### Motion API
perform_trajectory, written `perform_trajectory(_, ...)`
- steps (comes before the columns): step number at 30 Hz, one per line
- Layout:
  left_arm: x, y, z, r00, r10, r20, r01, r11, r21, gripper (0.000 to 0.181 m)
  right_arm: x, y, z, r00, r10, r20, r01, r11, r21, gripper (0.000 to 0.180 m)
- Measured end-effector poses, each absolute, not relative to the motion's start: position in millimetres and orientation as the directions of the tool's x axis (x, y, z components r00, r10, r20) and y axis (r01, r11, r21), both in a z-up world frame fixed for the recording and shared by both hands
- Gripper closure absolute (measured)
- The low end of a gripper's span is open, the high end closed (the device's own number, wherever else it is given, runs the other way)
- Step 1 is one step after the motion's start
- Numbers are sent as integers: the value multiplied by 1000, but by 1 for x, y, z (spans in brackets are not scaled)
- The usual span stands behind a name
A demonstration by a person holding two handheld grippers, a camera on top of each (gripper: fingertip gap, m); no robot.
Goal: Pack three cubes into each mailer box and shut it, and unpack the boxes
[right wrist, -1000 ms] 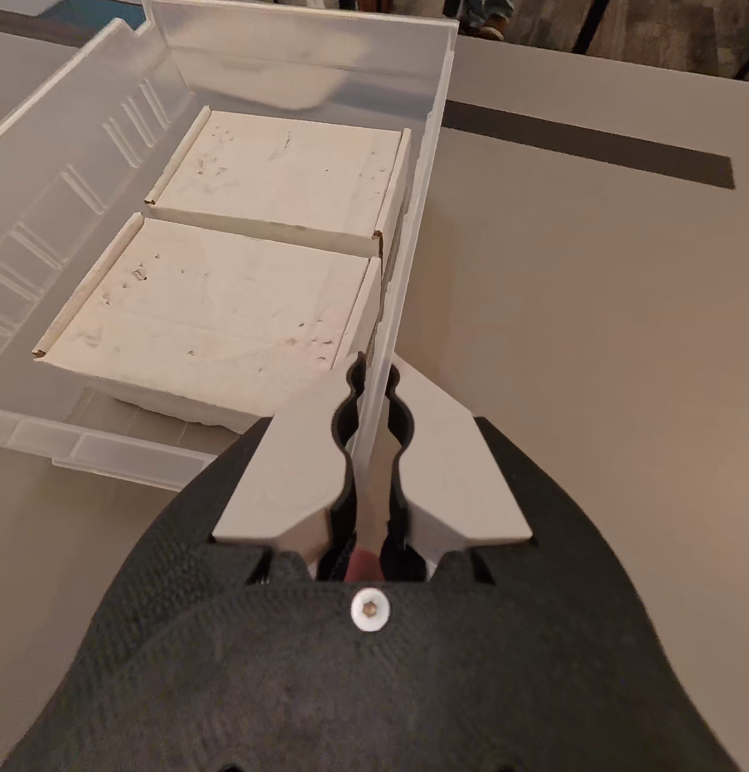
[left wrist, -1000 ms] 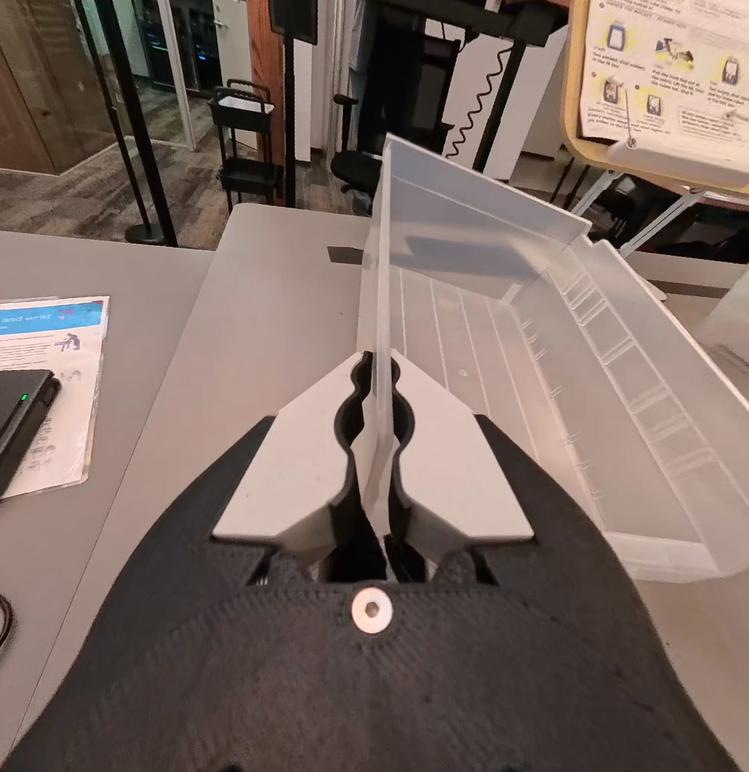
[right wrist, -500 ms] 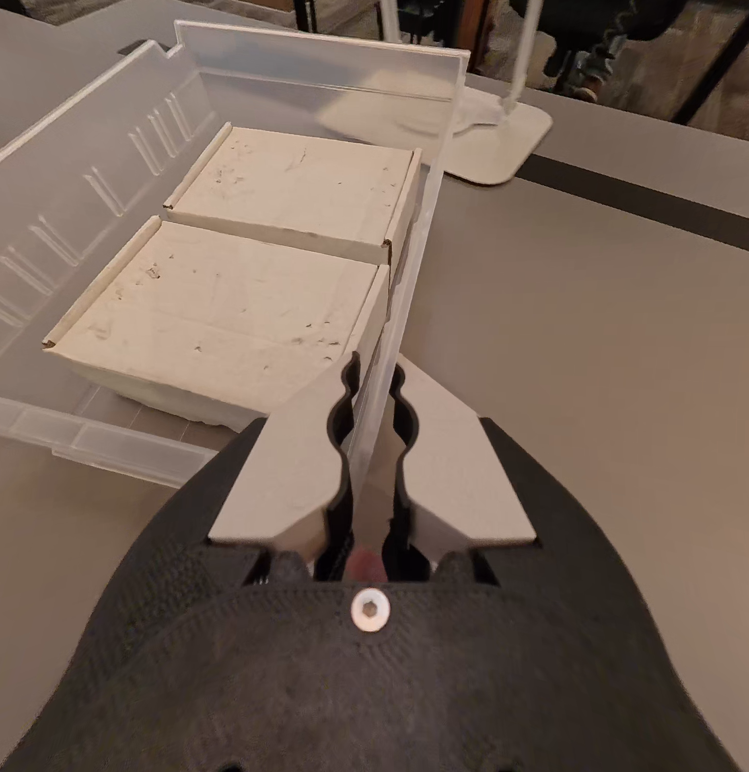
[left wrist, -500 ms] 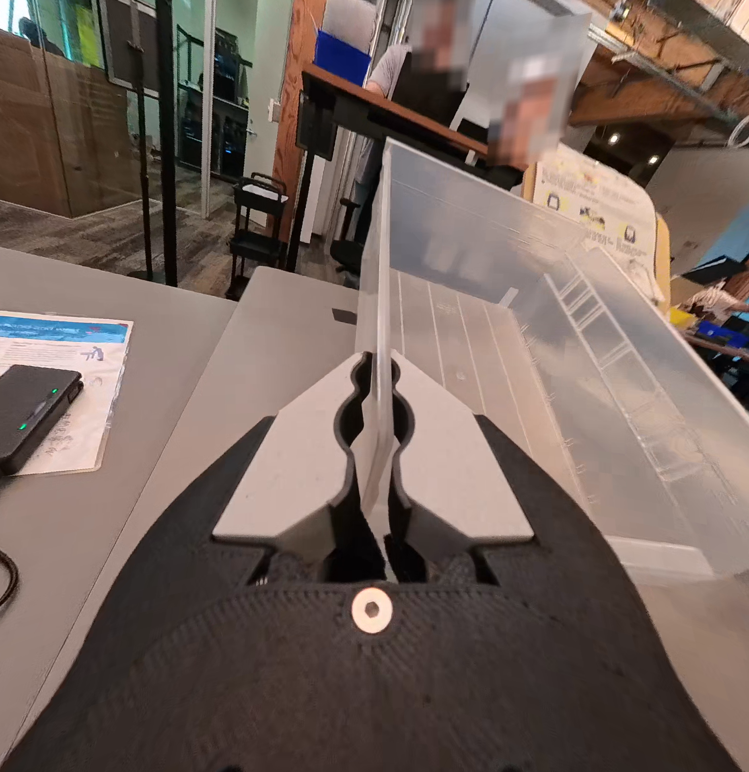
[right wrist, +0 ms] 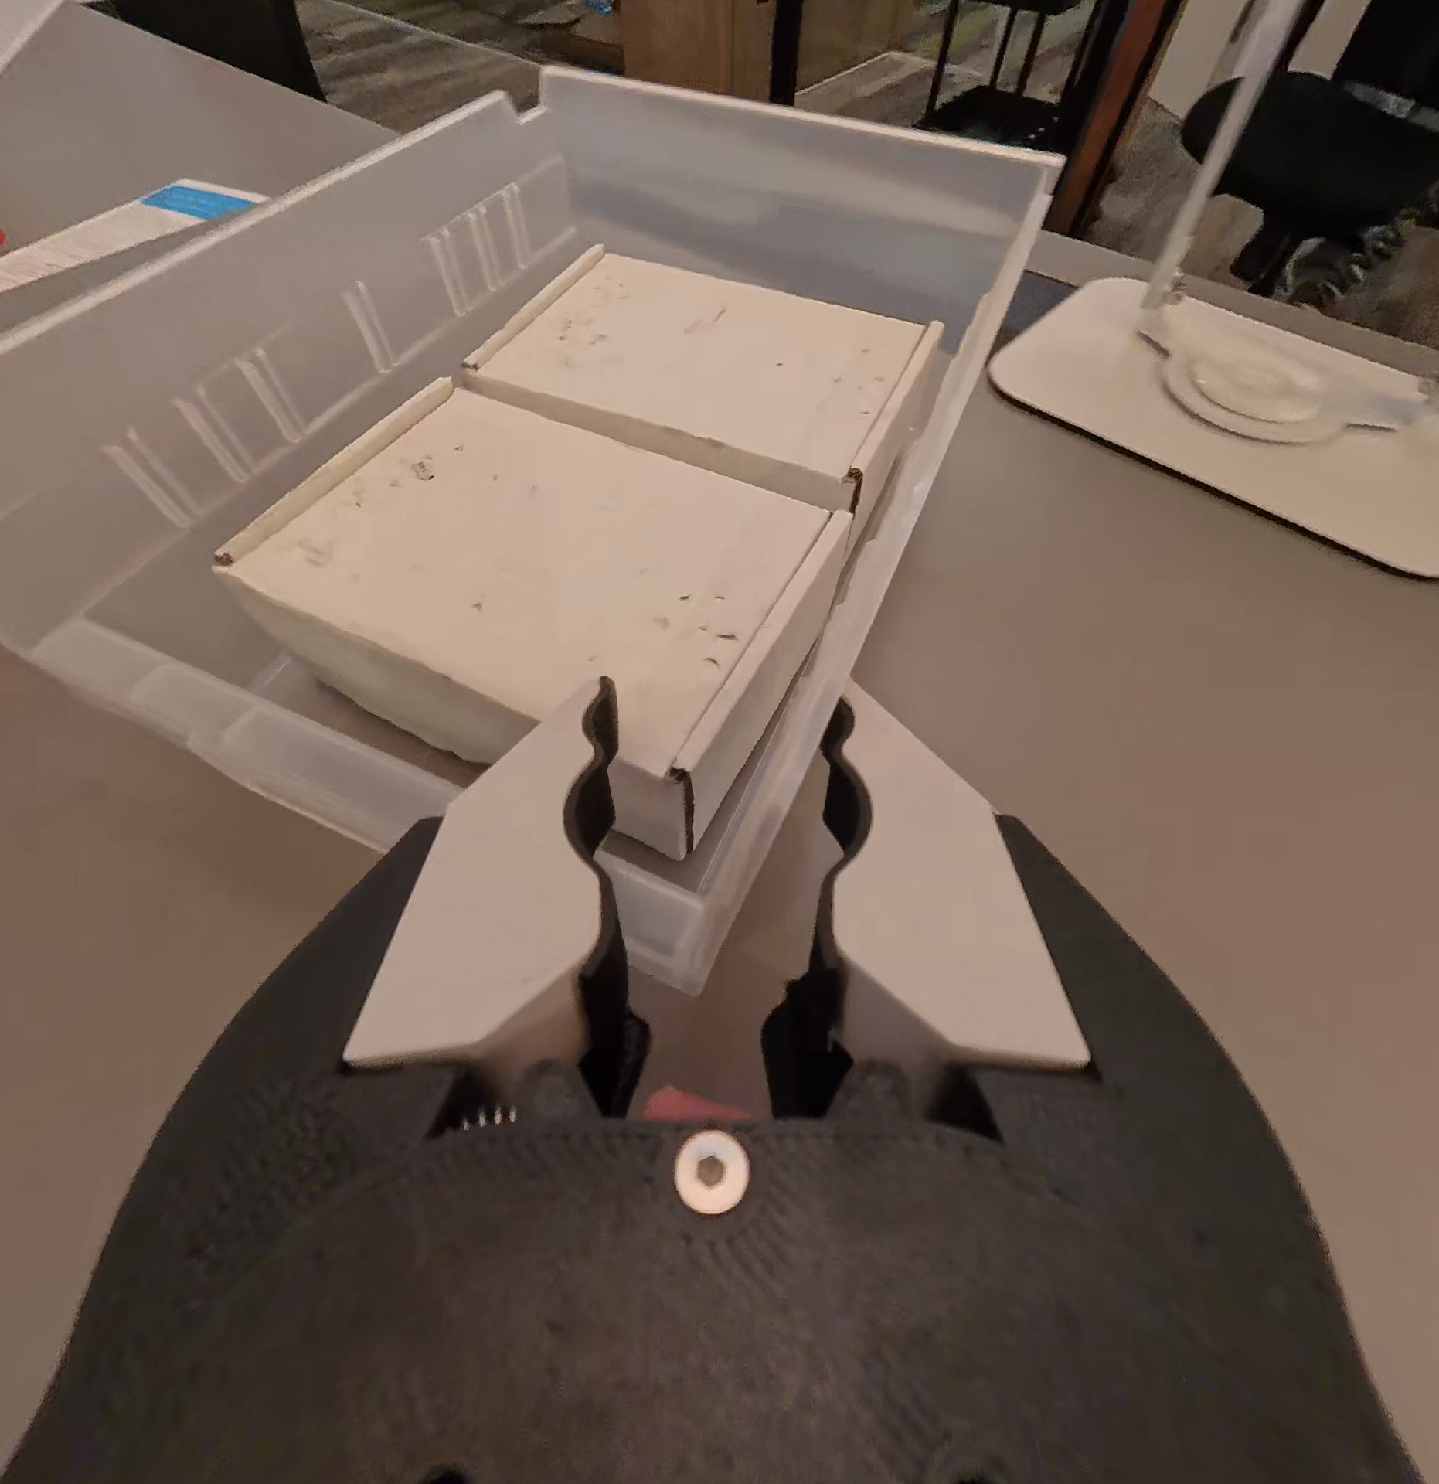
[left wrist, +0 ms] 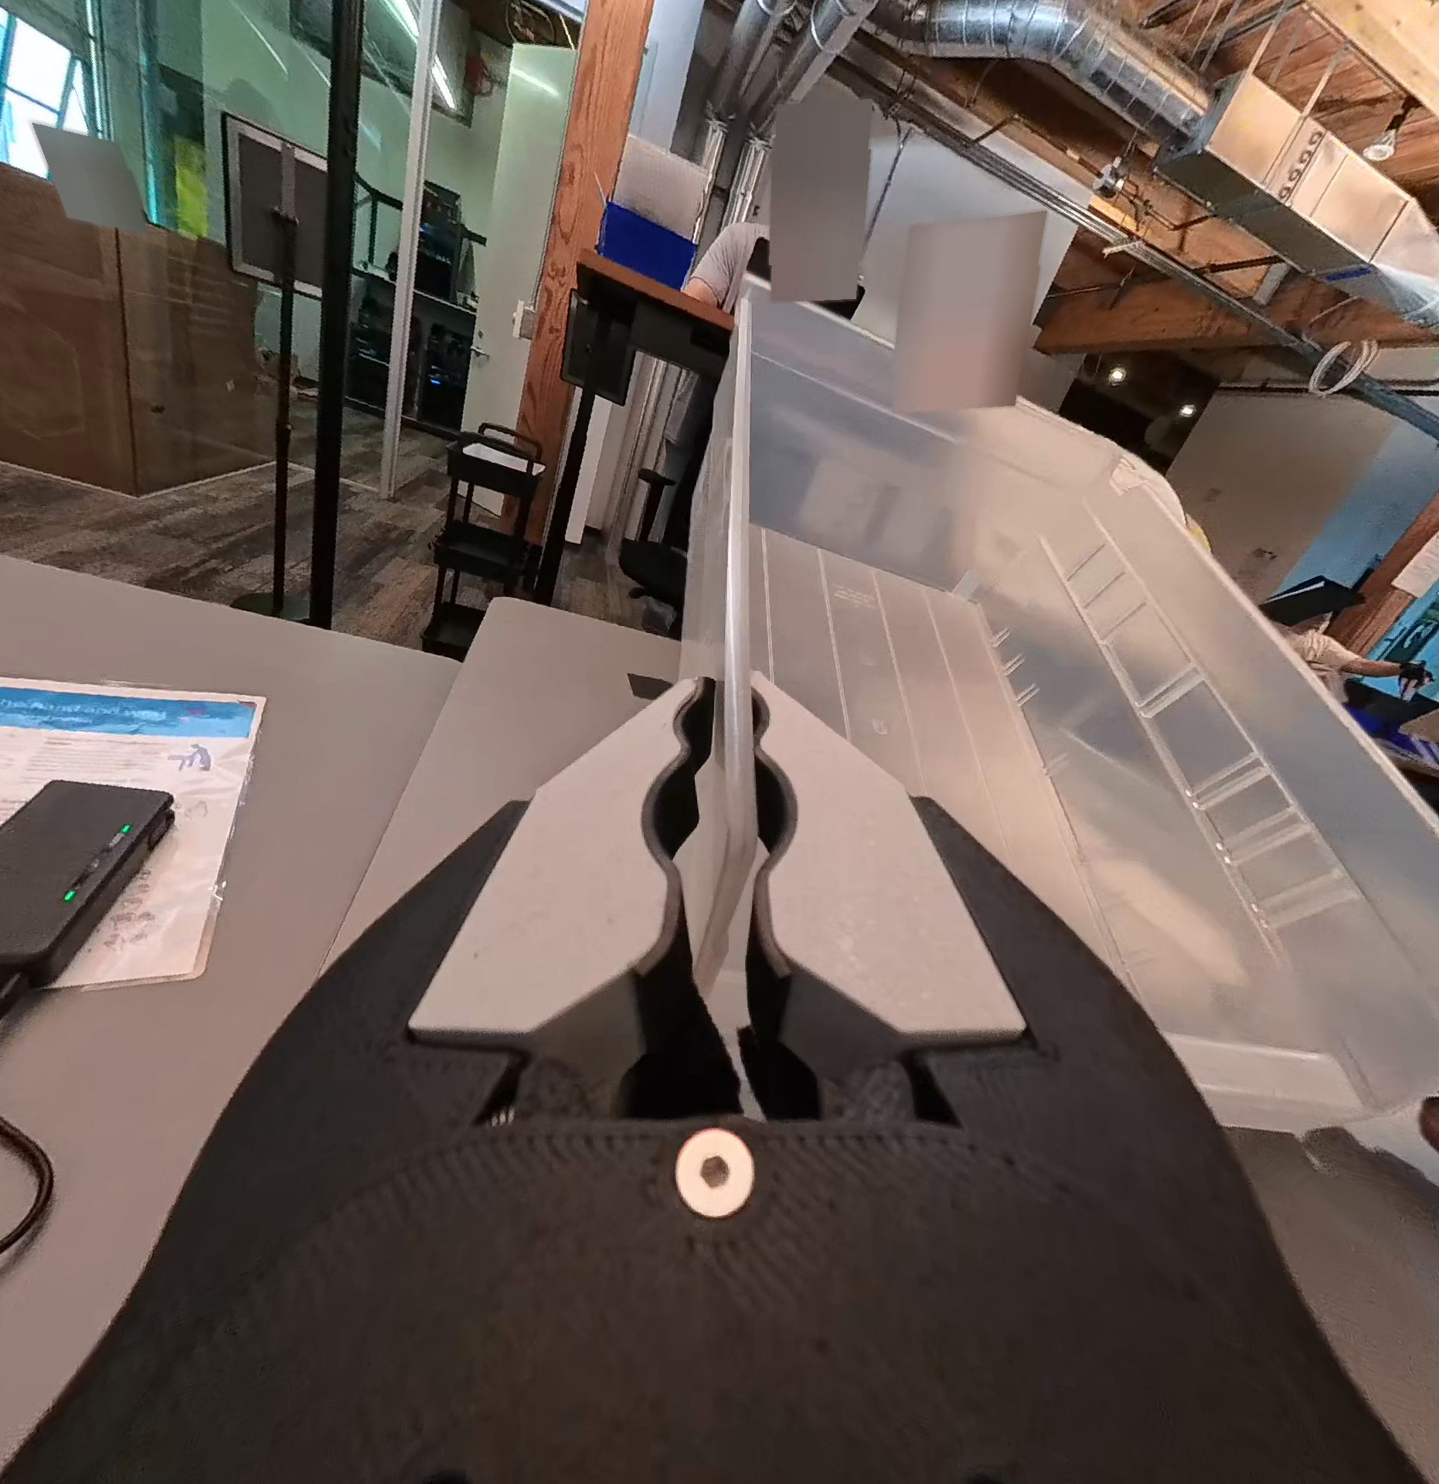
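In the left wrist view my left gripper (left wrist: 728,691) is shut on the side wall (left wrist: 732,522) of an empty clear plastic bin (left wrist: 1061,682) and holds it tilted up off the grey table (left wrist: 499,723). In the right wrist view my right gripper (right wrist: 720,707) is open. Its fingers stand on either side of the right wall (right wrist: 901,562) of a second clear bin (right wrist: 780,161) without pressing on it. That bin holds two closed white mailer boxes, one near (right wrist: 523,562) and one far (right wrist: 700,361). No cubes are in view.
A black device with green lights (left wrist: 58,867) and its cable lie on a laminated sheet (left wrist: 194,771) at the left. A white stand base (right wrist: 1222,434) sits on the table right of the second bin. A cart and desks stand beyond the table.
My left gripper has raised and tilted the empty bin upward, still shut on its wall. My right gripper has opened and let go of the second bin's wall.
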State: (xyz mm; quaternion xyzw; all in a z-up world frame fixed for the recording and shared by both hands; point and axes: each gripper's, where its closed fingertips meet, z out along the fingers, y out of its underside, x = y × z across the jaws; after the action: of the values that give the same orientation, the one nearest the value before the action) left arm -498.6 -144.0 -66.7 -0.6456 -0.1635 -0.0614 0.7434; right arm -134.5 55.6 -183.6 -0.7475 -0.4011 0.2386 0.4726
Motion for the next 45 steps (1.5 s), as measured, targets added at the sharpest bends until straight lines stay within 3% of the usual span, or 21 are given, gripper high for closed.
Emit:
perform_trajectory(19, -516, -169, -34, 923, 135, 361, 315, 279, -907, 179, -290, 20, -185, 554, 832, 26, 328, -190, -925, 131)
perform_trajectory(29, -510, -173, -15, 929, 105, 354, 308, 312, -899, 179, -361, -16, -190, 423, 905, 47, 401, -140, -905, 119)
perform_trajectory(35, -502, -169, -14, 933, 97, 346, 304, 300, -904, 179, -348, -11, -188, 385, 921, 68, 417, -108, -903, 133)
perform_trajectory(39, -479, -156, -10, 941, 66, 331, 301, 282, -911, 178, -314, -11, -174, 359, 932, 54, 390, -97, -916, 115)
perform_trajectory(45, -401, -111, -11, 972, 15, 235, 228, 178, -957, 178, -194, 9, -143, 404, 915, 6, 307, -129, -943, 115)
